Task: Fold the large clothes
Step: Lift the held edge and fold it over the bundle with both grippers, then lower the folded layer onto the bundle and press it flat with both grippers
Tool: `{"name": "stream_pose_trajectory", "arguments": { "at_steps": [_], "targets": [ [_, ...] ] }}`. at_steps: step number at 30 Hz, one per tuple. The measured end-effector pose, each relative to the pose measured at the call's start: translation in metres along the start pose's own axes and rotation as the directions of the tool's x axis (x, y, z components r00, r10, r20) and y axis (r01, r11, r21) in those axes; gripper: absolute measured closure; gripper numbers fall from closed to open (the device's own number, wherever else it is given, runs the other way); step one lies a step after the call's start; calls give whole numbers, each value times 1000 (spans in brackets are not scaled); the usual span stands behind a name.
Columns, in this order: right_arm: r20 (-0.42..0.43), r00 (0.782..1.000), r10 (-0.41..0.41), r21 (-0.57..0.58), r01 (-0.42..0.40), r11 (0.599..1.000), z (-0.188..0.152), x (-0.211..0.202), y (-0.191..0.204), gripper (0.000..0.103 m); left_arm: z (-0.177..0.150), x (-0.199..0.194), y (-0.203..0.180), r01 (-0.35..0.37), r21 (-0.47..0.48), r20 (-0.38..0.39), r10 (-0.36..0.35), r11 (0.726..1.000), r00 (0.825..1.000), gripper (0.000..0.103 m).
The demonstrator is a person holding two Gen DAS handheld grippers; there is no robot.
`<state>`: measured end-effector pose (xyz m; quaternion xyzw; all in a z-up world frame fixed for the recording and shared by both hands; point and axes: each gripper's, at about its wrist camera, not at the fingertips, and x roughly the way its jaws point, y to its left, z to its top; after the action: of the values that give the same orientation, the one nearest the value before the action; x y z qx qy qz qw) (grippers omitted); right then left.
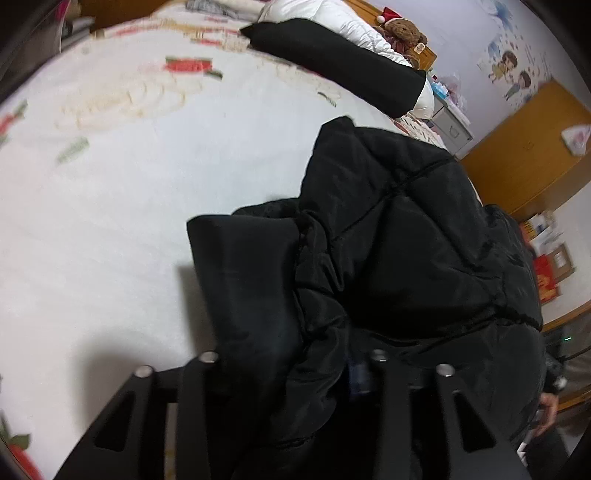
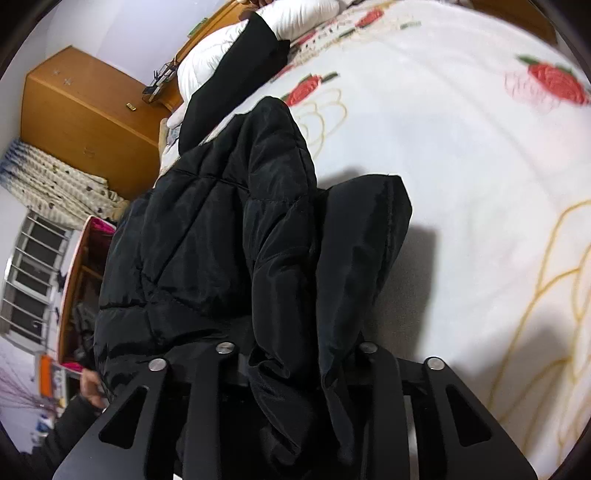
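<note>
Black quilted jacket (image 1: 399,236) lies bunched at the near edge of the bed (image 1: 110,206). Left hand-held gripper (image 1: 291,369) and right hand-held gripper (image 2: 295,362) each pinch its fabric. Folding appears partial: one fold started, flattening and squaring outstanding.

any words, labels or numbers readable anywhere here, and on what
None can be read.
Bedspread: a row of letter-like stitching near the pillow, too blurred to read.
Teddy bear: a small tag on it, too small to read.
Red boxes by the wall: print too blurred.
Wall poster: cartoon figures only, no legible text.
Black jacket: no label visible.
</note>
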<state>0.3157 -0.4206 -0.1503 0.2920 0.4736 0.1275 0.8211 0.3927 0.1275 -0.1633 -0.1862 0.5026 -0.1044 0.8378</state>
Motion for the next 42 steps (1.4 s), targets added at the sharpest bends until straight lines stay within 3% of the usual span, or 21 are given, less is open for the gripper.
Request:
{"name": "stream_pose_trajectory", "arguments": {
  "at_steps": [4,12,23,28,33,38,41,42],
  "targets": [
    [33,999,-35,-22,36,999,1,-20,18,80,0,-23,-13,-32,25,41,31,999,999,72],
    [52,998,-47,-55,50,997,-3,-54,45,80,1,-71,-25,-20,53,80,16,998,997,73],
    [76,997,-23,-73,28,997,-36,-110,75,80,-26,-154,-34,2,63,130,-10,998,991,73],
    [72,997,-24,-79,29,996,-55,-127,80,80,-48,-172,-33,9,59,124,-16,998,992,73],
    [43,998,-36,-65,38,997,-73,-126,71,79,-77,-168,-22,8,49,96,-13,999,995,73],
    [-29,997,-73,-22,72,997,-83,-98,45,78,-100,-130,-3,-25,20,25,25,999,999,72],
    [-59,994,-90,21,92,996,-87,-81,28,72,-111,-108,14,-44,-14,2,44,999,999,70],
    [-66,994,-85,40,88,995,-87,-78,24,65,-114,-105,19,-37,-30,1,37,999,999,69]
  ]
}}
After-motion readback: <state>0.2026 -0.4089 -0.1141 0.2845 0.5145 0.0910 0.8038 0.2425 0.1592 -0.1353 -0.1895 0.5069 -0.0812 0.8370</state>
